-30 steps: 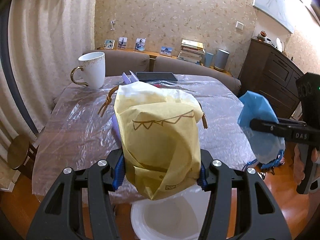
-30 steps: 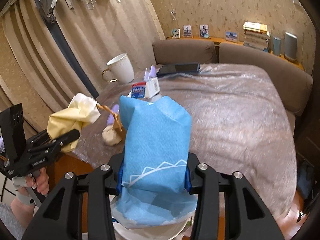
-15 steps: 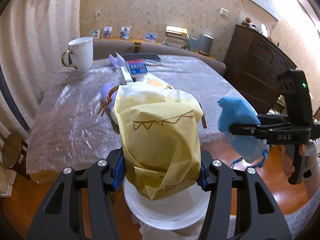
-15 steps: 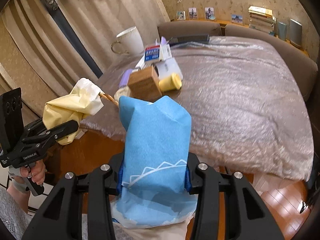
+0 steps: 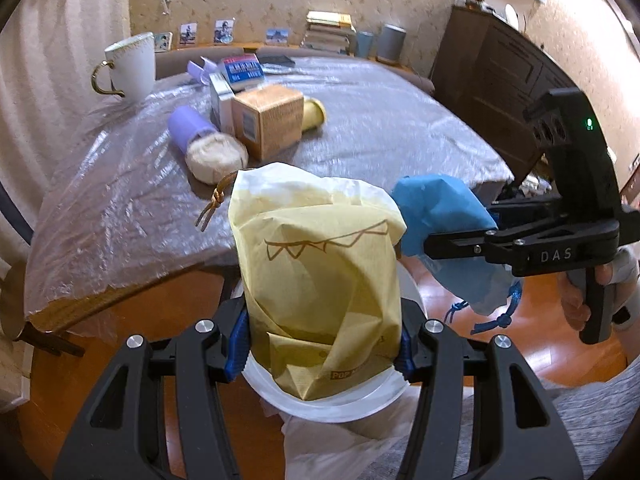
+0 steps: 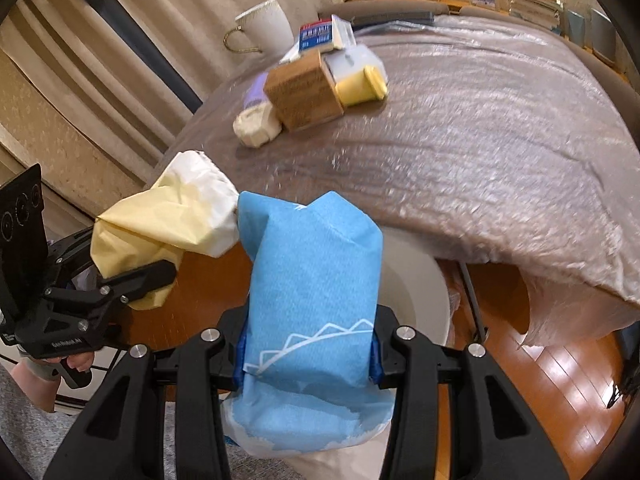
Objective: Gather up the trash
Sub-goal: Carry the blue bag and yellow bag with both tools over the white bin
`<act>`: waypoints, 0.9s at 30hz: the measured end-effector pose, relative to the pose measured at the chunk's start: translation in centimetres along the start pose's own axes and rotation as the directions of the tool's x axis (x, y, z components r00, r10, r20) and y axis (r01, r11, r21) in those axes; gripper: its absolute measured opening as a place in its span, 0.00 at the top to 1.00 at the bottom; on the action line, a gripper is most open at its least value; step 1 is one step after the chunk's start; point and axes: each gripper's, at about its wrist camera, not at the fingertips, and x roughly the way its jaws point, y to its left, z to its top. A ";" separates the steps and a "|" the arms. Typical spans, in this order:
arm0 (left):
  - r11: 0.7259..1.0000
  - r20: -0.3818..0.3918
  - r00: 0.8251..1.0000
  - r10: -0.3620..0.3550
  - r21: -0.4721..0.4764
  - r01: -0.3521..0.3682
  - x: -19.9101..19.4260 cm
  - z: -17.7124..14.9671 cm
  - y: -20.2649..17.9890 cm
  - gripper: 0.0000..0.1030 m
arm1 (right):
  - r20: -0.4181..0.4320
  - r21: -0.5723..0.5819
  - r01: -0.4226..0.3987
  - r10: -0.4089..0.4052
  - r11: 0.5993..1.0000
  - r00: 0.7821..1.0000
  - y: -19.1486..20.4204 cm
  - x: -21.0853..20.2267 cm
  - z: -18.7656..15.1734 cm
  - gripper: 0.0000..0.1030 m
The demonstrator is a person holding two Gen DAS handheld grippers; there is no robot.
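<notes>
My left gripper [image 5: 322, 346] is shut on a crumpled yellow paper bag [image 5: 320, 280], held over a white bin [image 5: 320, 404] on the floor below the table edge. My right gripper [image 6: 308, 354] is shut on a blue paper bag [image 6: 316, 292], above the same white bin [image 6: 416, 280]. The two bags nearly touch; the yellow bag [image 6: 168, 224] shows left of the blue one in the right wrist view, and the blue bag [image 5: 440, 220] shows right of the yellow one in the left wrist view. More trash lies on the table: a brown box [image 5: 268, 120], a yellow cup [image 6: 360, 88], a purple tube [image 5: 186, 128] and a pale crumpled wad [image 5: 216, 156].
The table [image 5: 380, 120] is covered with clear plastic sheeting that hangs over its edge. A white mug [image 5: 130, 66] with a gold handle stands at its far left. A dark cabinet [image 5: 492, 92] stands to the right. The floor [image 6: 560, 380] is orange wood. A person's hand [image 5: 580, 304] holds the right gripper's handle.
Both grippers have dropped and tilted downward, away from the tabletop toward the floor. The white bin now sits under both bags, and the bags have come closer together.
</notes>
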 end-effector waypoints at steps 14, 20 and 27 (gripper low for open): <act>1.000 -0.099 0.995 -0.019 0.001 0.019 4.0 -1.8 0.2 0.46 | -0.073 0.054 0.045 -0.041 0.998 0.996 -0.8 3.9 -1.4 0.59; 0.999 -0.118 0.993 -0.006 0.037 0.011 4.9 -2.4 -0.3 0.46 | -0.088 0.050 0.068 -0.064 0.996 0.994 -0.6 4.8 -2.0 0.59; 0.998 -0.145 0.989 -0.011 0.054 0.019 5.7 -2.8 -0.8 0.46 | -0.105 0.055 0.075 -0.069 0.996 0.992 -0.6 5.4 -2.3 0.59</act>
